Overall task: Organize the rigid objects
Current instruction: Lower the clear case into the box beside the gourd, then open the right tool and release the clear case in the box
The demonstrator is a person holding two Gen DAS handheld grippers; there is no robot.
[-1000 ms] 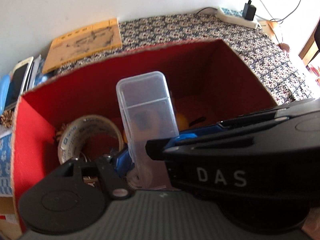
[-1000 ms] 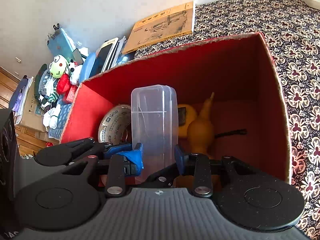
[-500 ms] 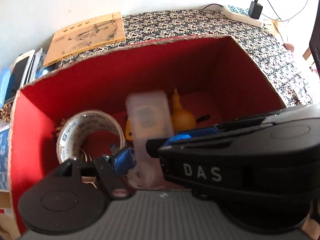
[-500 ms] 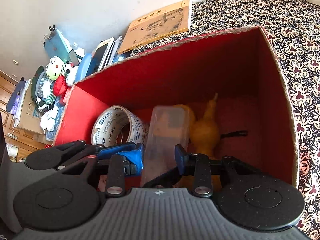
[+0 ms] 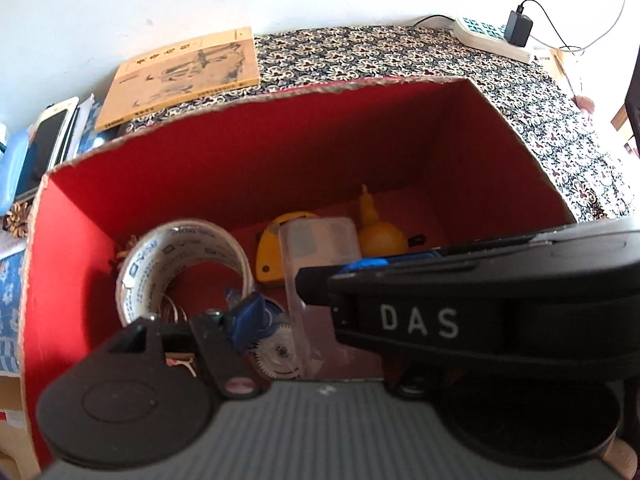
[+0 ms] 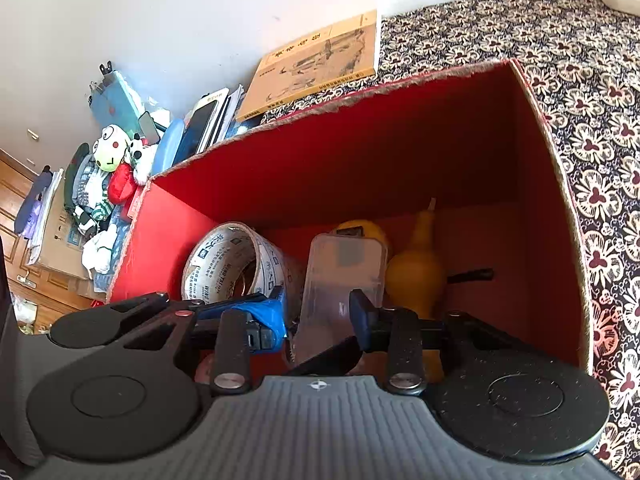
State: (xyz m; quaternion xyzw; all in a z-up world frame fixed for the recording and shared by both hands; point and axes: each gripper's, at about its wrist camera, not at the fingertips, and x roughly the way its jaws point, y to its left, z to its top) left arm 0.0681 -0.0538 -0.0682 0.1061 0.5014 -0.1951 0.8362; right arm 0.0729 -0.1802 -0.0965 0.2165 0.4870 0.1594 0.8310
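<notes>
Both grippers are hanging over the near edge of the red cardboard box (image 6: 552,264), close together. The right gripper (image 6: 320,312) is standing a little apart on either side of a clear plastic case (image 6: 344,276); the blue pads seem just off its walls, and I cannot tell for sure whether they are touching it. The case is leaning upright inside the box, near the middle of the floor. The left gripper (image 5: 276,300) is sitting just to its left; only its left blue fingertip (image 5: 248,314) is showing, the other being hidden behind the right gripper's black body marked DAS, so I cannot tell how wide it is standing.

Beside the case, toward the box's left wall, a roll of printed packing tape (image 6: 224,260) is standing on edge. Low at the near side a small geared wheel (image 5: 280,354) is lying under the case. Behind the case a yellow tape measure (image 5: 276,240) is resting, and to its right a yellow gourd (image 6: 416,268) is standing, stem up.

Beyond the box, a tan book (image 5: 184,76) is lying on the flowered cloth (image 6: 580,64) by the wall, and a power strip (image 5: 492,36) is sitting at the far right corner.
</notes>
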